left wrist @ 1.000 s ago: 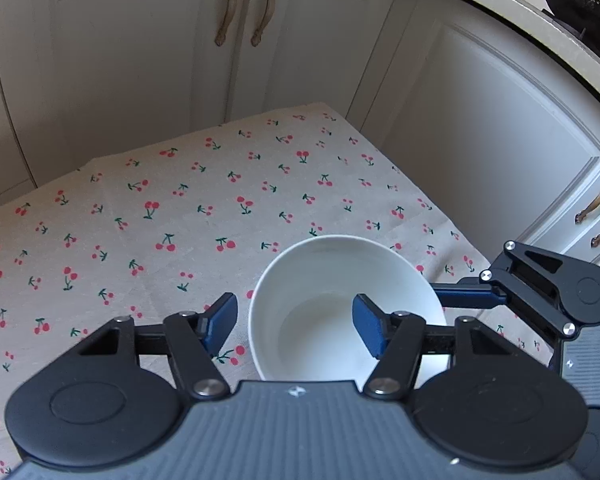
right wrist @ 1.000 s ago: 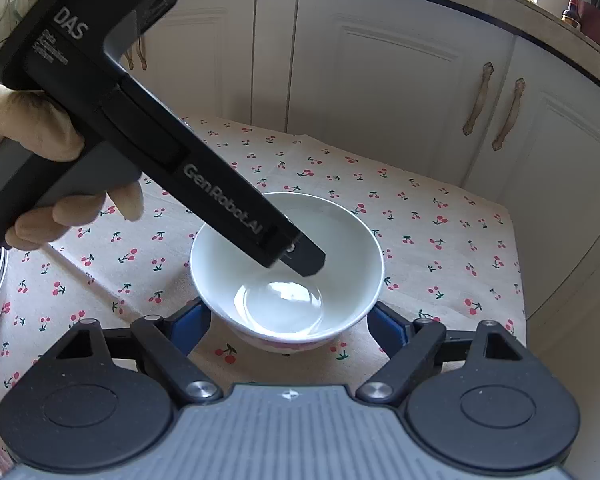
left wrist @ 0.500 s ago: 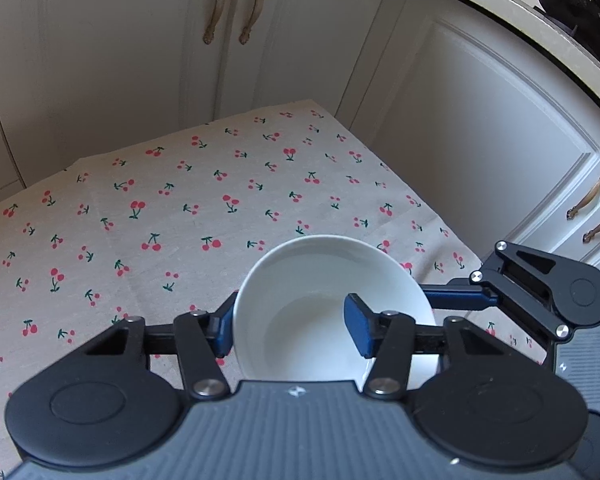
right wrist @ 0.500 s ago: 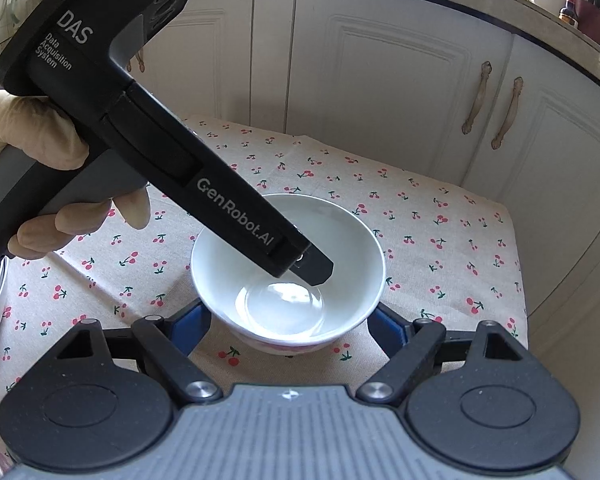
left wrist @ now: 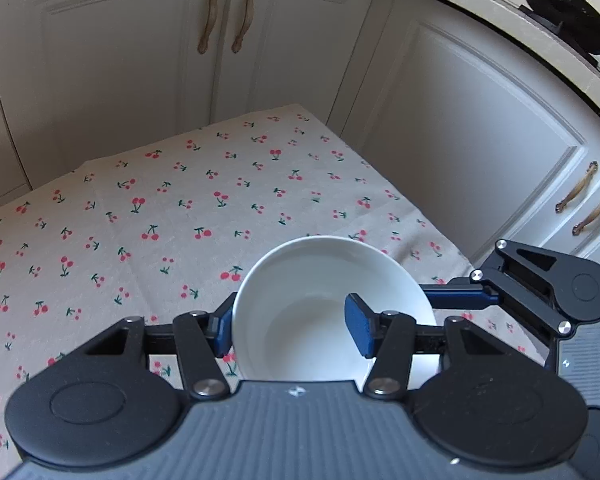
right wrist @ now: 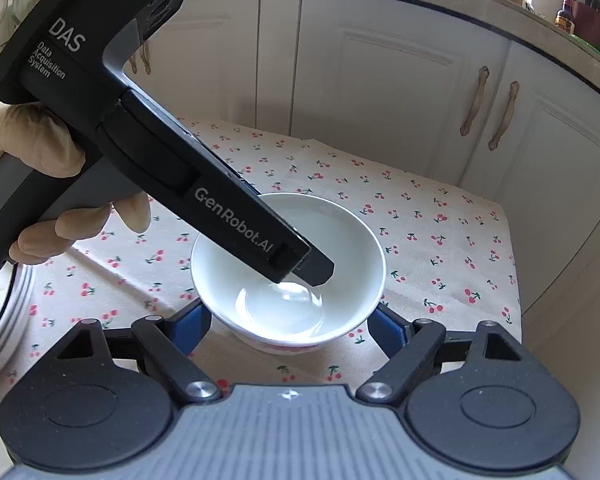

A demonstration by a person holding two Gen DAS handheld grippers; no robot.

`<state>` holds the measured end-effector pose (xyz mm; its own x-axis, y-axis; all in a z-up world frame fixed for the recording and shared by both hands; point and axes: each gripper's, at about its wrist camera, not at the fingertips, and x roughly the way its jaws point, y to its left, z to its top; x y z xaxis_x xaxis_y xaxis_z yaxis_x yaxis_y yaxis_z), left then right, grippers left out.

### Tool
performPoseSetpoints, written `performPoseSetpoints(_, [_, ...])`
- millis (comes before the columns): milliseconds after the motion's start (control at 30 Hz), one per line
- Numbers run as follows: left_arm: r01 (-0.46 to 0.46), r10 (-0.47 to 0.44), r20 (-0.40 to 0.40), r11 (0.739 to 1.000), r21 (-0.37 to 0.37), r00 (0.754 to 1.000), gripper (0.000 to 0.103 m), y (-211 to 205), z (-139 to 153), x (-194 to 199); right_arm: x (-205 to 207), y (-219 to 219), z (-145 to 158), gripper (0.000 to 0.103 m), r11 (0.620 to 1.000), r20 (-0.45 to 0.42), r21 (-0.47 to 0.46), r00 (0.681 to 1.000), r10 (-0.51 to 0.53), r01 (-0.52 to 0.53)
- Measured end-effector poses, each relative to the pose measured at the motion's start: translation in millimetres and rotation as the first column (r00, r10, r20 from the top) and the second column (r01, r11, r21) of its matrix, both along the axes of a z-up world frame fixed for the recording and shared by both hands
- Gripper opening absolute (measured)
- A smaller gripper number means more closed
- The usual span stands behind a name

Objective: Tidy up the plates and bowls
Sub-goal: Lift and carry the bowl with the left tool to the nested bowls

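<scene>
Here, white bowl (left wrist: 320,308) sits upright on the cherry-print tablecloth (left wrist: 160,208), near the cloth's right edge in the left wrist view. Left gripper (left wrist: 292,326) is clamped on the bowl's near-left rim: one blue pad outside the wall on the left, the other pad inside the bowl, wall pinched between them. Bowl is directly in front of the left gripper, low in frame, part of its near side hidden by the gripper body.

Right wrist view: same bowl (right wrist: 340,248) lies centered just ahead of the right gripper (right wrist: 288,326), whose blue fingers are spread wide, one on each side of the bowl's base. Cannot tell if they touch it; they look just beside it, not gripping. The left gripper (right wrist: 300,264) reaches in from the upper left, tip inside the bowl, held by a gloved hand (right wrist: 32,152).

Stack of plates (right wrist: 4,320) at the far left edge. White cabinets (left wrist: 460,120) behind the table.
</scene>
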<state>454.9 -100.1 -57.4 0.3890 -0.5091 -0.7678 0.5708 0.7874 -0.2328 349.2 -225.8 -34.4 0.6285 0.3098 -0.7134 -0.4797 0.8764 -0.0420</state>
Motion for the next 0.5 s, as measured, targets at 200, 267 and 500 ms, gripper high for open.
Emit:
performPoseSetpoints(200, [0.008,-0.008,0.017,1.0,0.003,1.0,0.054,2,16,-25,-21,1,12,0.088,1.0,-0.005,0.017,1.0,-0.007,0.007])
performPoseSetpoints(267, [0.009,-0.009,0.025,1.0,0.004,1.0,0.054,3,22,-34,-28,0,17,0.088,1.0,-0.009,0.028,1.0,-0.005,0.005])
performPoseSetpoints(500, [0.016,-0.016,0.058,1.0,0.004,0.998,0.057,7,43,-72,-62,4,37,0.088,1.0,0.014,0.03,1.0,0.008,-0.009])
